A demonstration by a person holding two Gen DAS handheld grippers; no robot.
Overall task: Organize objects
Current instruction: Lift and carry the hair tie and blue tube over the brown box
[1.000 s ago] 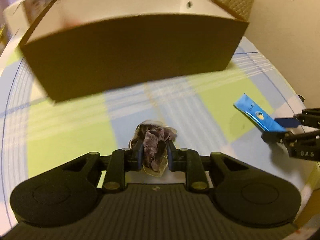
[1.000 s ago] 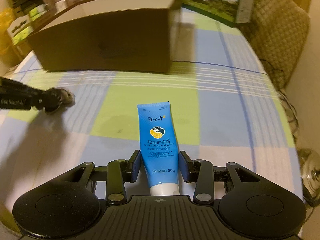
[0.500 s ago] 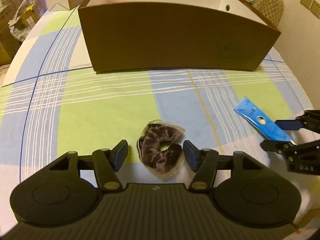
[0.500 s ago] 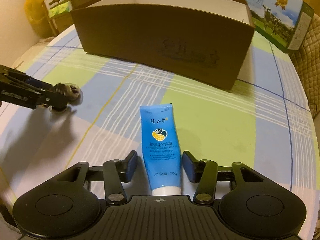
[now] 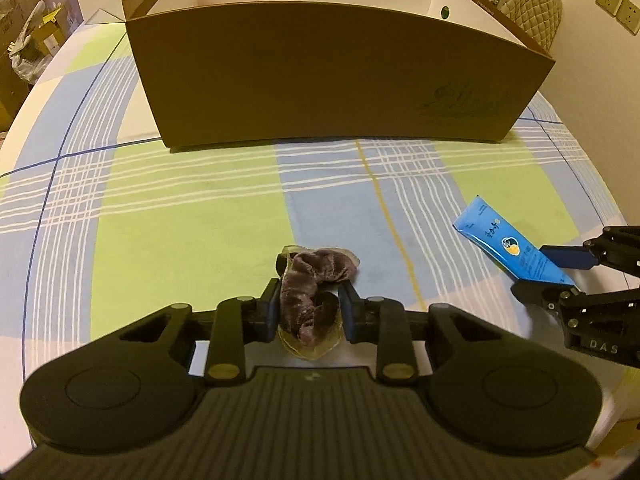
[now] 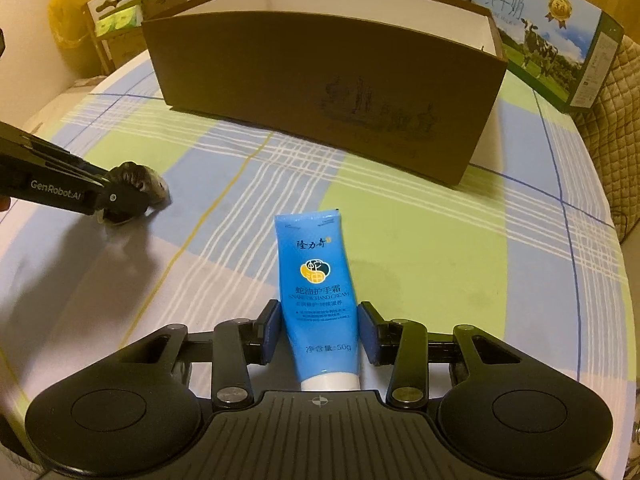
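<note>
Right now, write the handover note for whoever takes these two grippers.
Left gripper: shut on the purple scrunchie, low over the tablecloth.
Right gripper: jaws around the blue hand cream tube, small gaps either side, so not yet gripped; tube lies flat.
Cardboard box: open, behind both things; nothing visible inside.
Done: scrunchie gripped.
Left: close on the tube, put both in the box.

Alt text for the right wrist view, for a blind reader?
The right tongs straddle a blue hand cream tube lying on a checked tablecloth. An open brown cardboard box stands beyond; at left, the left tongs pinch a dark scrunchie.
</note>
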